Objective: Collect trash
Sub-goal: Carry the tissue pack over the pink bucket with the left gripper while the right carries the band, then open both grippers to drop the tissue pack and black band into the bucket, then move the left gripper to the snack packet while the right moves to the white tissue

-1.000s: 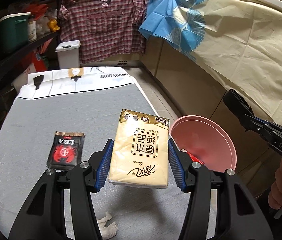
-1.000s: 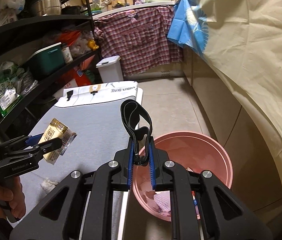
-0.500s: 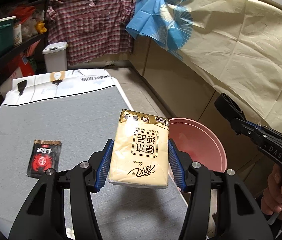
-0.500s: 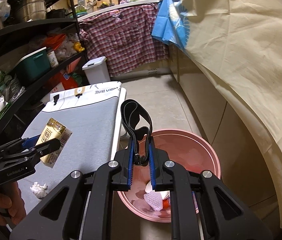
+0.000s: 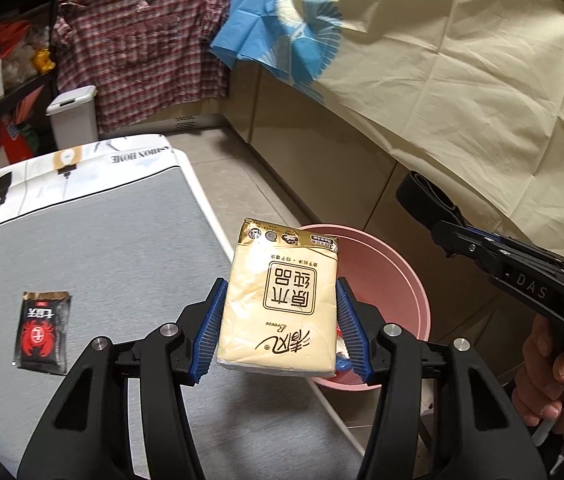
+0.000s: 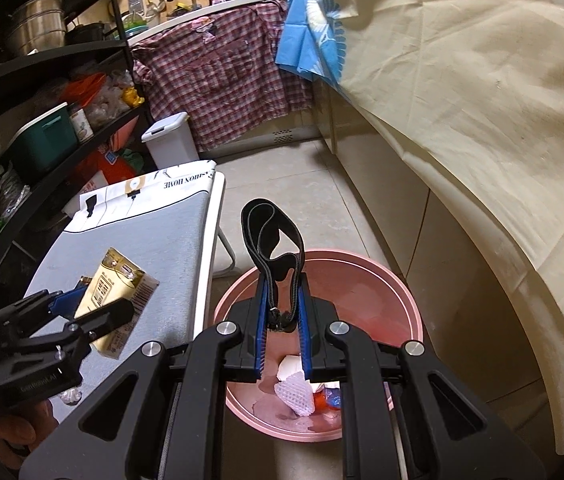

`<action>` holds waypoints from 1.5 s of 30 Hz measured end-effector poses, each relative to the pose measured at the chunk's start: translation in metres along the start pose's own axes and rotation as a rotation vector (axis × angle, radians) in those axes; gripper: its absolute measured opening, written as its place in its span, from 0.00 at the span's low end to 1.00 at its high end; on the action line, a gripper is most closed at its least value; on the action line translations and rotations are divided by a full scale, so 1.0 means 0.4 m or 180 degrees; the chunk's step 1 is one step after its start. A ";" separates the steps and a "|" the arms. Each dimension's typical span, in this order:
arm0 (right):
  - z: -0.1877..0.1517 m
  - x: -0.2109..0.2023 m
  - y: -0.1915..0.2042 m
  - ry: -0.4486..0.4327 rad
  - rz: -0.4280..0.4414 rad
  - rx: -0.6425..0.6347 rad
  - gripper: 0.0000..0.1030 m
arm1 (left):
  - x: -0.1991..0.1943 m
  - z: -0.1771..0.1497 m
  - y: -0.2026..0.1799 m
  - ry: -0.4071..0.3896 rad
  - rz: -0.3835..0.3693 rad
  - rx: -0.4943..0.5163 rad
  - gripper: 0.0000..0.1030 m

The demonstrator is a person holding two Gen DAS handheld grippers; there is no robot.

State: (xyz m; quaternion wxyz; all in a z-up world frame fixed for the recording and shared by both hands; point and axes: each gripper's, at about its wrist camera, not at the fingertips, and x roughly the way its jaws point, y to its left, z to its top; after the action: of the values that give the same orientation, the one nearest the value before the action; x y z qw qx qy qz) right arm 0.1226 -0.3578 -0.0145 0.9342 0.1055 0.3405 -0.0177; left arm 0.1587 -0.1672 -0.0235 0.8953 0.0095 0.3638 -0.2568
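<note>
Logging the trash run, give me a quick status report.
Left gripper shut on tissue pack, by the table edge. Right gripper shut on black strap, above pink bin. Sachet on table. Nothing blocking.

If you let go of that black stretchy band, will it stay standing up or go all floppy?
Probably floppy. The black band is thin and already curls and folds over itself above the right gripper. It looks light, so it would likely drop limply into the pink bin below, not roll.
</note>
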 end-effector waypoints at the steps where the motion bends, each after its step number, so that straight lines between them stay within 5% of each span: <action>1: 0.000 0.001 -0.002 0.0004 -0.0009 0.0009 0.13 | 0.004 0.001 -0.004 0.0005 -0.0007 0.0003 0.51; 20: -0.001 0.007 -0.046 0.0034 -0.0165 0.0093 0.14 | 0.081 0.035 -0.065 0.0072 -0.0063 0.0024 0.51; 23: -0.004 0.016 -0.048 0.0092 -0.0180 0.0093 0.19 | 0.091 0.040 -0.066 0.0103 -0.0067 0.0025 0.53; 28: -0.006 0.027 -0.055 0.0142 -0.0240 0.0149 0.47 | 0.087 0.051 -0.047 0.0116 -0.0138 -0.0073 0.57; 45: -0.021 0.010 0.021 0.0033 -0.0128 -0.0101 0.47 | -0.018 0.038 0.040 -0.0090 -0.0016 -0.0184 0.56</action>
State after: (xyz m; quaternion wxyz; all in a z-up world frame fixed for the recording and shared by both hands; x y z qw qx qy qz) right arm 0.1213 -0.3476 -0.0216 0.9334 0.0840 0.3476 -0.0305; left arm 0.1717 -0.1533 -0.0102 0.8996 -0.0209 0.3585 -0.2486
